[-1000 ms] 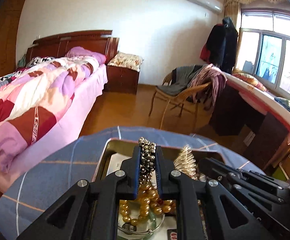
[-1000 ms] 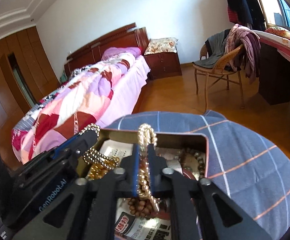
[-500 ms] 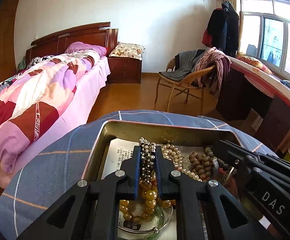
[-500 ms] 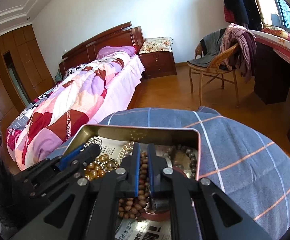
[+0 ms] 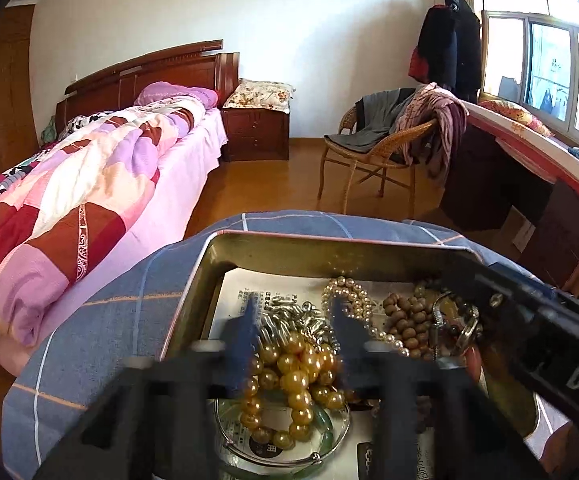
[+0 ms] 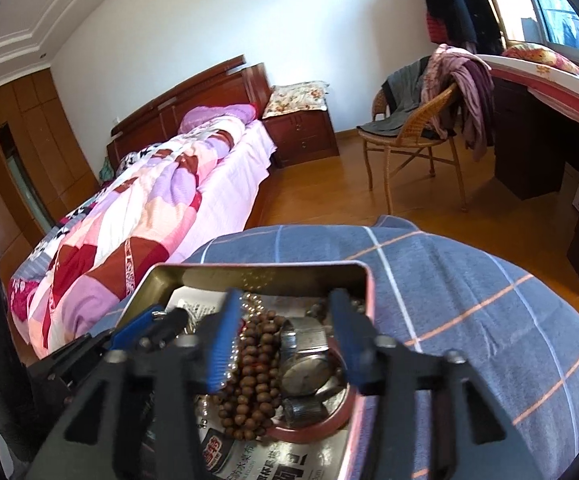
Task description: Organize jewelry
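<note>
A: Both claws are letting go right now. The left claw (image 5: 293,328) has its jaws spreading, with the silver chain (image 5: 289,316) and the gold bead strand (image 5: 293,376) lying loose between the pads, nothing pinched.

B: And the right claw (image 6: 285,332)?

A: Opening too, over the brown bead strand (image 6: 255,364) and the wristwatch (image 6: 305,360). All of it sits inside the metal tin (image 5: 329,252) on the checked cloth (image 6: 469,300) covering the bench.

B: So what is the risk?

A: Tangling, I think. The pearl strand (image 5: 353,304) crosses toward the brown beads, and the gold beads overlap a glass bangle (image 5: 281,436). If a claw lifts away while a loop is caught on a blue pad, it may drag 2 or 3 pieces up together.

B: Could the claws collide?

A: Possibly. They are close inside 1 small tin, so widening further could knock the other claw or the tin's wall.
</note>
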A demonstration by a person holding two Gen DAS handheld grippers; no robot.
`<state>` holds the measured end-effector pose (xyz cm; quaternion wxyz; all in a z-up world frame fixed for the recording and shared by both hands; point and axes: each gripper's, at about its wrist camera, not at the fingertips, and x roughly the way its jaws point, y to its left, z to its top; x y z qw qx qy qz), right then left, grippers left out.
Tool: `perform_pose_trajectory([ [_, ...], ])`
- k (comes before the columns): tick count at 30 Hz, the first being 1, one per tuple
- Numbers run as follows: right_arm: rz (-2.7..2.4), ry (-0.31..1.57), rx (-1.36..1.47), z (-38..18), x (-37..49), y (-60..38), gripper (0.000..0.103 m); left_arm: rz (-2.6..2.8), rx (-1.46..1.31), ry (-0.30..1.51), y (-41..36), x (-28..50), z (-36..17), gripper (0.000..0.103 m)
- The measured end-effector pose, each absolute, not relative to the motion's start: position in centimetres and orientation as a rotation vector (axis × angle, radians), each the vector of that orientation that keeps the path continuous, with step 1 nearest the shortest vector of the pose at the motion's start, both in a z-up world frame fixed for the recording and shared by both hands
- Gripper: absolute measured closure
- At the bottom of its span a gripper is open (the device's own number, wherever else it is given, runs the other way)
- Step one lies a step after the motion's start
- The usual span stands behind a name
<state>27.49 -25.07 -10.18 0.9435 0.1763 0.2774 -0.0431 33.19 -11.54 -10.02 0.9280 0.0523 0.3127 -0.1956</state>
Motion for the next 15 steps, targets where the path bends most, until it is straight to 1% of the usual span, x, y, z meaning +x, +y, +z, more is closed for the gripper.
perform_pose_trajectory([
  [1,-0.093,0.561,0.36,-10.1,27.4,-25.1,0.038,-0.389,0.102,0.626,-11.5,33.0,-9.9,0.026],
  [4,-0.102,0.559,0.356,-10.1,27.5,-25.2,0.037,-0.382,0.106,0.582,-11.4,32.5,-9.4,0.024],
  [7,-0.11,0.555,0.356,-10.1,27.5,-25.3,0.034,-0.366,0.13,0.594,-11.7,32.8,-9.7,0.023],
  [9,-0.128,0.536,0.352,-10.0,27.3,-25.4,0.022,-0.358,0.144,0.578,-11.8,32.5,-9.6,0.023],
  [10,-0.139,0.518,0.353,-9.9,27.0,-25.5,0.02,-0.353,0.149,0.567,-11.9,32.2,-9.5,0.023],
  [12,-0.153,0.473,0.356,-9.5,26.3,-25.7,0.009,-0.352,0.152,0.545,-11.8,31.7,-9.0,0.023],
  [15,-0.184,0.42,0.348,-9.1,25.2,-25.8,0.005,-0.309,0.14,0.535,-11.1,30.7,-8.6,0.022],
])
